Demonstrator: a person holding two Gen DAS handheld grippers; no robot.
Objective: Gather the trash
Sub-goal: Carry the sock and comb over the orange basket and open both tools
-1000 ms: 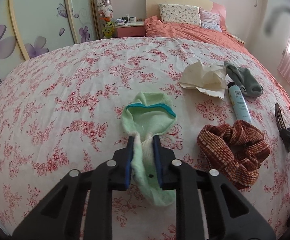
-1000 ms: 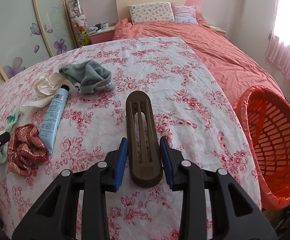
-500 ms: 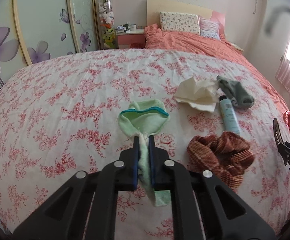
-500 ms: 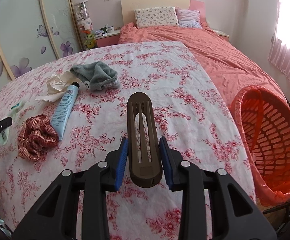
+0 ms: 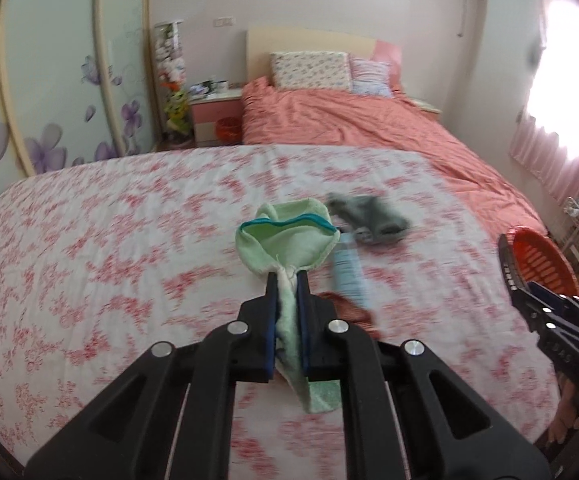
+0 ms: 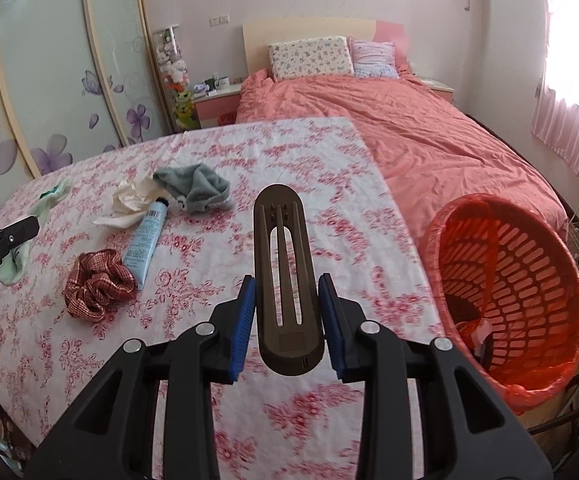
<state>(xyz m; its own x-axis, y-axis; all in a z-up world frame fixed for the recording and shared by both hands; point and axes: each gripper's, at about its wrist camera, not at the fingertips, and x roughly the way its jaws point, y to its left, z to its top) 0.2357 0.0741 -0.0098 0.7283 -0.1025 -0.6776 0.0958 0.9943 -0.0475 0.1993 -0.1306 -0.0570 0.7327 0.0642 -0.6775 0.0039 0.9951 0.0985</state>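
Green sock (image 5: 289, 248) pinched in our left claw (image 5: 287, 320), lifted off bed (image 5: 109, 240) | brown slotted hair clip (image 6: 287, 280) clamped in our right claw (image 6: 287, 320) | orange basket (image 6: 529, 380) beside bed, right.

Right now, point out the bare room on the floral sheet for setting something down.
Free: the wide stretch of the floral sheet between the grey cloth and the orange basket. Crowded: around the blue tube, crumpled paper and red scrunchie.
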